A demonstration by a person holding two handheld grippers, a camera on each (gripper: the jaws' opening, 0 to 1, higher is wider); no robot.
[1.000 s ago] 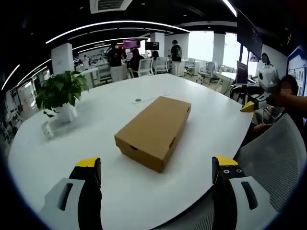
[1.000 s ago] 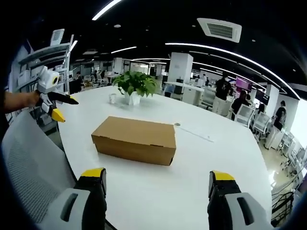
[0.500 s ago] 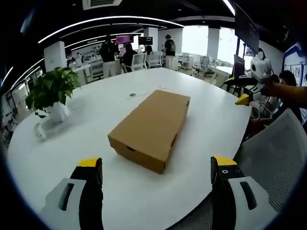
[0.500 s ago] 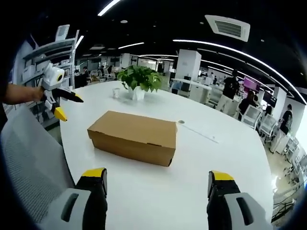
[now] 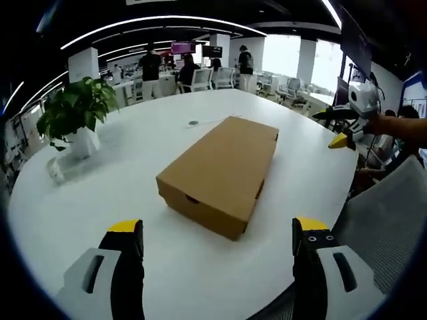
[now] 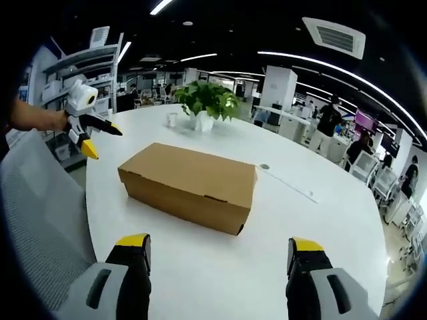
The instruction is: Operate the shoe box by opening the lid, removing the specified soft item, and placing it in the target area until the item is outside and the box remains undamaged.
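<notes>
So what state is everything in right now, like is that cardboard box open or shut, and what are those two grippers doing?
Shoe box: lid shut, lying flat on the white table, looks undamaged.
Left gripper: open, holding nothing, short of the box.
Right gripper: open, holding nothing, short of the box.
Potted plant: upright on the table, apart from the box.
Mesh chair: nobody sitting in it, at the table edge.

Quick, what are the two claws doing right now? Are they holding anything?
Left claw: open, holding nothing, short of the box.
Right claw: open, holding nothing.
</notes>
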